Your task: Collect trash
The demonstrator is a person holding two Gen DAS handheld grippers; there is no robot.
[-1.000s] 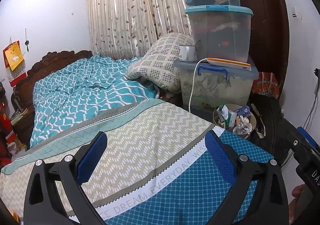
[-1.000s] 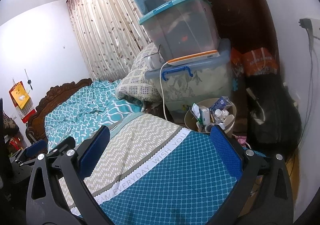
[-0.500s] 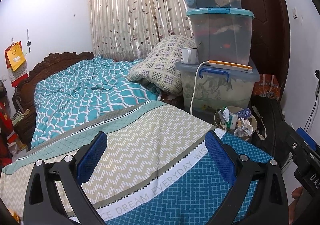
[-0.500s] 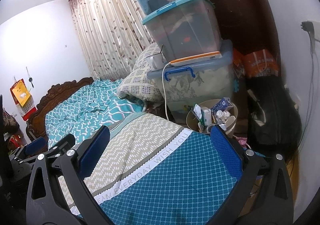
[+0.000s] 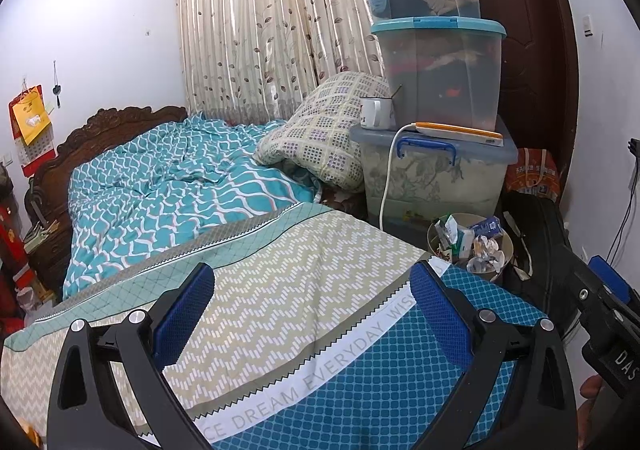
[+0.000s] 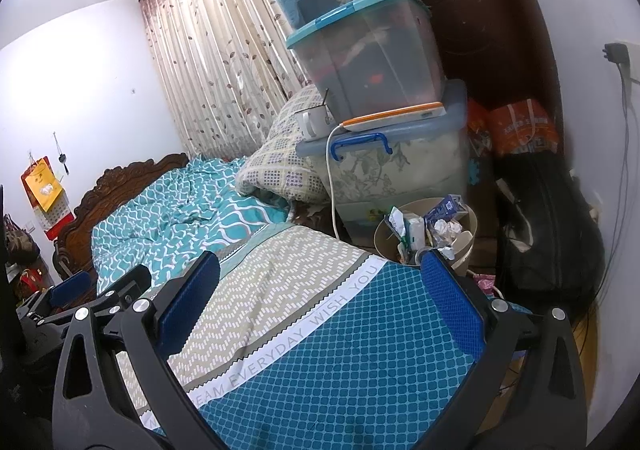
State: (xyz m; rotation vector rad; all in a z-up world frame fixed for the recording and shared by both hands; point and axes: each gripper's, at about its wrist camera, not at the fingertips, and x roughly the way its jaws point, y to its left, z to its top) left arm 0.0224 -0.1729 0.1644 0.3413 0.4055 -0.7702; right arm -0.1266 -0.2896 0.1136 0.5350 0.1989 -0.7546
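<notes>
A bedroom with pale walls point(image 5: 112, 9) and a carved wooden headboard point(image 5: 120, 125) — the bed point(image 5: 168, 189) wears a teal patterned cover. Leaf-print curtains point(image 5: 256, 29) hang closed, glowing with daylight. Three stacked storage boxes point(image 5: 436, 77) stand before a dark wooden door point(image 5: 536, 29).

The bed point(image 5: 132, 217) fills the space between and beyond the fingers point(image 5: 184, 310). A blanket point(image 5: 280, 314) with zigzag and blue dotted panels lies directly under them; ahead of it lies a rumpled teal quilt point(image 5: 172, 189). A checked pillow point(image 5: 320, 133) rests past the right finger, against the bottom storage box point(image 5: 432, 177), which stands on the floor just beside a full bin point(image 5: 468, 246).
</notes>
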